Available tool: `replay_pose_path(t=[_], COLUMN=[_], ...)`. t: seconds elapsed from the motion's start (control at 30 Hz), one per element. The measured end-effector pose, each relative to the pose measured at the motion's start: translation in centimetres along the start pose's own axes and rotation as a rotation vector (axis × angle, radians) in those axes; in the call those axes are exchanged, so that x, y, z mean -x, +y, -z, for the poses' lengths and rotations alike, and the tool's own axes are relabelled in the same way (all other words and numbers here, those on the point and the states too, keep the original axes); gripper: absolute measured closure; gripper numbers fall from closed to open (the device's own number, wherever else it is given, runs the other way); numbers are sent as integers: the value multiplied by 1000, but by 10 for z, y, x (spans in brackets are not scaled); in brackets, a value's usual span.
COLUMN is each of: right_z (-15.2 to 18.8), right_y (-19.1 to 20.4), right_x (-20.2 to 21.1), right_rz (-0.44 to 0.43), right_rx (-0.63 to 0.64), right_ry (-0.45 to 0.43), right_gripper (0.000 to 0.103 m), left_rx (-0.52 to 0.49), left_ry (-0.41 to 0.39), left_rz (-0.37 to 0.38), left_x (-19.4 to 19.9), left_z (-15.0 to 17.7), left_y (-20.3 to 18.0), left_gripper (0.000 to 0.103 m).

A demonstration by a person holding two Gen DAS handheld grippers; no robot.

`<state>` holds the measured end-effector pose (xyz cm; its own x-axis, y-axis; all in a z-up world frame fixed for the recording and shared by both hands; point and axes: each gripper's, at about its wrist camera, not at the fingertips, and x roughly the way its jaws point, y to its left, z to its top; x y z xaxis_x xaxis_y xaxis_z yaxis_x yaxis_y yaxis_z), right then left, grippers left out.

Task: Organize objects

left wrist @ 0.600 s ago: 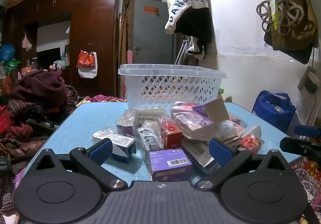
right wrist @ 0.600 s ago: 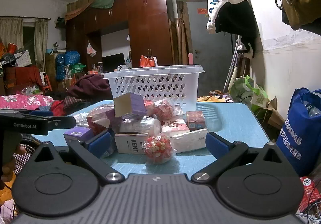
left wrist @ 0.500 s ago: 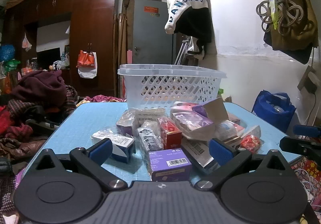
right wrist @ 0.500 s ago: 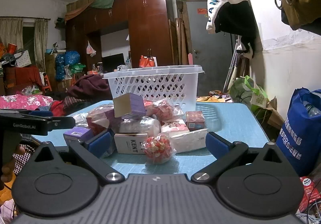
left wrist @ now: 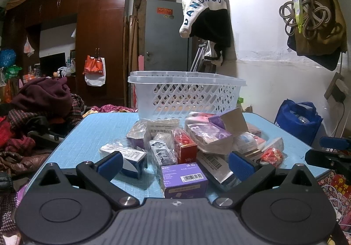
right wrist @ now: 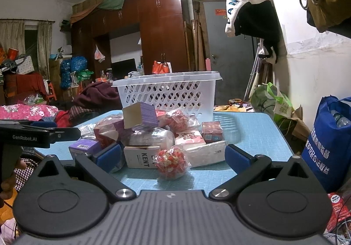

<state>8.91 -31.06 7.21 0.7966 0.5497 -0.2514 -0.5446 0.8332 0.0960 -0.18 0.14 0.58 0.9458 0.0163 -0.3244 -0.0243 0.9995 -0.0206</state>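
Blue-padded fingers of the left gripper are spread wide with nothing between them, held at the near table edge just behind a purple box. The right gripper is likewise parted and empty, a red sweet bundle lying between its tips. Beyond the heaped packets, bare blue table is seen rightward; the white basket is set at the far edge.

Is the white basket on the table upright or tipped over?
Upright: the white basket stands on its base on the blue table, rim level and opening upward.
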Motion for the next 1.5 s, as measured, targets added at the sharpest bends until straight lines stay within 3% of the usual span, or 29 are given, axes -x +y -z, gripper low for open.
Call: replay_pose_path(t=[1.3, 1.5], right_z=[1, 1], right_y=[-2, -5], right_x=[3, 1], right_rz=[2, -31], right_rx=[5, -19], right_ry=[1, 17], right_gripper=[0, 0], left_rx=[-6, -7], left_ry=[-9, -7], left_rz=[8, 9], left_x=[5, 5], left_z=[-1, 0], left_y=[-2, -3], left_gripper=[0, 0])
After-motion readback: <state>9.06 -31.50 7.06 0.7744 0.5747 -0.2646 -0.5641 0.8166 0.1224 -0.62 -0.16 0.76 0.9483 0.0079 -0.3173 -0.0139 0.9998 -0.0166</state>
